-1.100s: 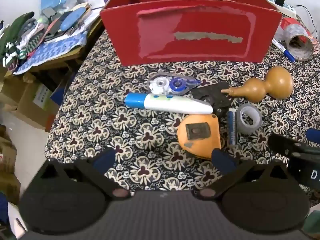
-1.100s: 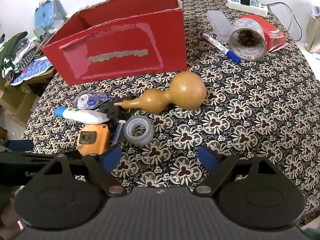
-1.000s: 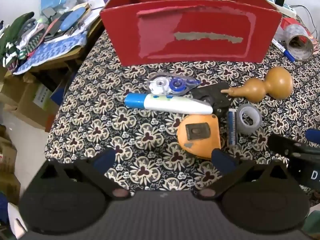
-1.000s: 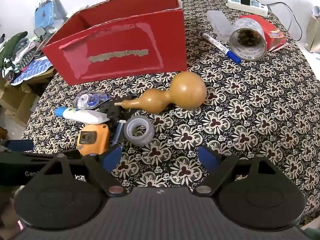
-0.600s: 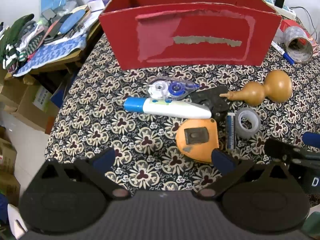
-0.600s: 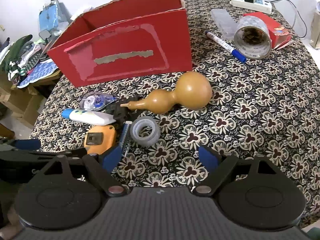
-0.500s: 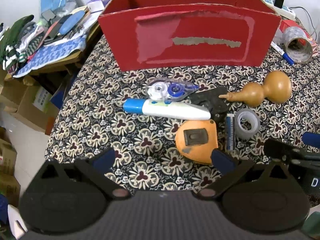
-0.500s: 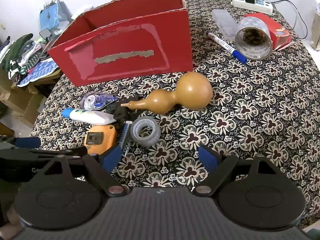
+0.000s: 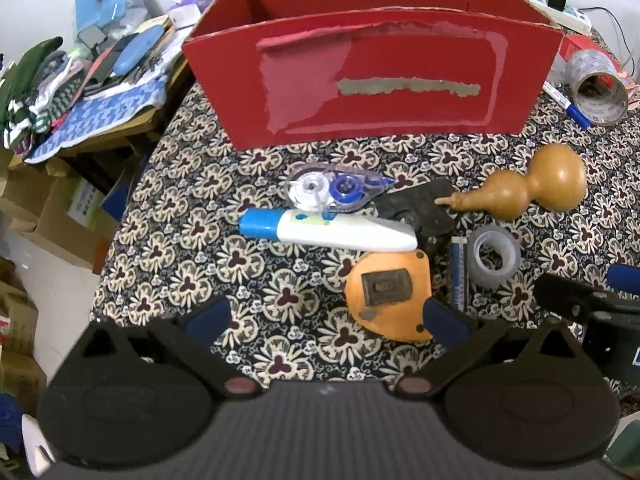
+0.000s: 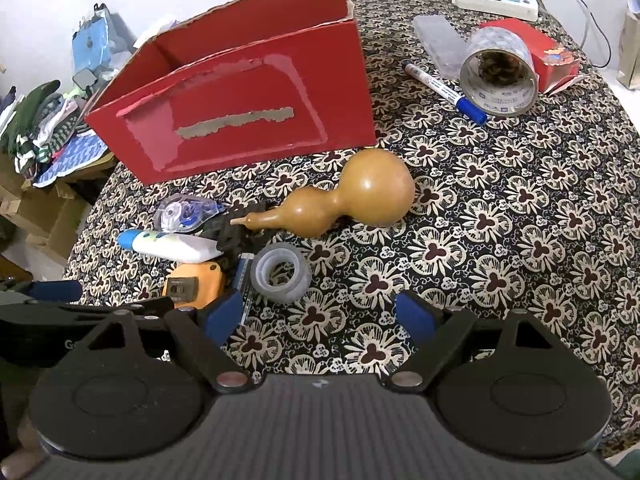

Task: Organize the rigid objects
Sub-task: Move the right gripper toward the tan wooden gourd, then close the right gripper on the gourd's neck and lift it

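Since a second ago both cameras have been rising and pulling back a little: the red box (image 9: pixel 376 76) is showing more of its open inside, while the things on the bench (image 10: pixel 500 216) are lying just where they were. The left gripper (image 9: pixel 326 316) is hovering with its fingers wide, holding nothing, its right fingertip just over the near edge of the orange tape measure (image 9: pixel 388 290). The right gripper (image 10: pixel 318 314) is likewise spread wide and empty, near the small clear tape roll (image 10: pixel 282 266).

Judging by what is visible, the sorting is barely beginning, if at all. What I can see of the box's inside is bare, though its floor is hidden. Clustered on the near side of the box are the correction tape (image 9: pixel 334 190), the white and blue pen-shaped device (image 9: pixel 326 232), a dark lumpy object (image 9: pixel 420 210) I cannot identify, a thin blue strip (image 9: pixel 459 274) between the tape measure and the tape roll, and the gourd (image 10: pixel 352 200) to the right. Farther right and well apart are lying a blue marker (image 10: pixel 444 92), a large tape roll (image 10: pixel 498 76), a clear case (image 10: pixel 438 44) and a small red carton (image 10: pixel 532 48). All of it seems left to do; the tape measure looks like the likeliest first pick for the left gripper.
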`<state>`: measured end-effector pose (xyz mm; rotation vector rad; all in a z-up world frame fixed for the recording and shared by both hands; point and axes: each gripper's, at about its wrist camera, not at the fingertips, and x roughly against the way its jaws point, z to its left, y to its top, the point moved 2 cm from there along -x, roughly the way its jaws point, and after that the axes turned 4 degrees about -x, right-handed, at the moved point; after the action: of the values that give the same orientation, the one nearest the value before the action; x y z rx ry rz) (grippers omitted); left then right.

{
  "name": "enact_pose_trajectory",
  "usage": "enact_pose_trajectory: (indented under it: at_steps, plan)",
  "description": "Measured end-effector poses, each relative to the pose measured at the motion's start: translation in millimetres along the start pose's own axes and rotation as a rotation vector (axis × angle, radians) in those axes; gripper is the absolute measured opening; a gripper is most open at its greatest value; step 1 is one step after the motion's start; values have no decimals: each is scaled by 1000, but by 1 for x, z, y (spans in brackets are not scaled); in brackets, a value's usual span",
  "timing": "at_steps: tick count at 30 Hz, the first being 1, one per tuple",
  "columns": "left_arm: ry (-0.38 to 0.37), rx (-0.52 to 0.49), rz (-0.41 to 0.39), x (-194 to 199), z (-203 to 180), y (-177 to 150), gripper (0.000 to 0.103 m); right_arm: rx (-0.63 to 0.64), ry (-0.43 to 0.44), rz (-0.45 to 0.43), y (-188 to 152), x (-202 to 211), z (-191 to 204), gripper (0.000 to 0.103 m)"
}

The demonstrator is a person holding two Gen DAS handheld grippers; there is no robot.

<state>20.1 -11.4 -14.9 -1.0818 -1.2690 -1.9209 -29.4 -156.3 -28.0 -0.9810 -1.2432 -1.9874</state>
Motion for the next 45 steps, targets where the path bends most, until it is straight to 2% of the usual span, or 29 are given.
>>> enact_pose_trajectory:
  at_steps: [6,12,21,24,27,28,29,30,32,36,41,43,45]
  plan:
    - [3,-10,1,-1,-2,9,102,-16,24,-24,6,1,-3,71]
    - [-32,-8,-15,0,-3,17,101,-60,62,-56,12,4,-9,73]
    - [-133,-49,-52,1,-9,30,98,-162,78,-42,18,3,-24,72]
    - [-211,-72,-84,5,-9,36,98,-241,81,-51,23,5,-38,72]
    - [-342,-110,-137,11,-11,44,96,-371,120,-35,30,2,-58,72]
    - [-372,-124,-142,12,-13,46,93,-415,140,-21,32,0,-64,72]
    - [-406,-149,-144,13,-15,49,82,-471,162,-6,34,-3,-70,72]
    - [-425,-181,-146,12,-20,53,75,-517,180,8,35,-7,-75,72]
    - [-458,-241,-155,11,-31,60,75,-592,216,41,37,-15,-82,72]
    - [-520,-335,-151,0,-54,69,86,-688,275,83,44,-27,-84,72]
    - [-587,-391,-117,-26,-73,81,86,-712,264,110,58,-49,-78,72]
    - [-597,-394,-93,-36,-79,86,82,-731,253,121,62,-57,-77,72]
    - [-620,-395,-68,-43,-81,88,71,-735,237,123,65,-62,-77,72]
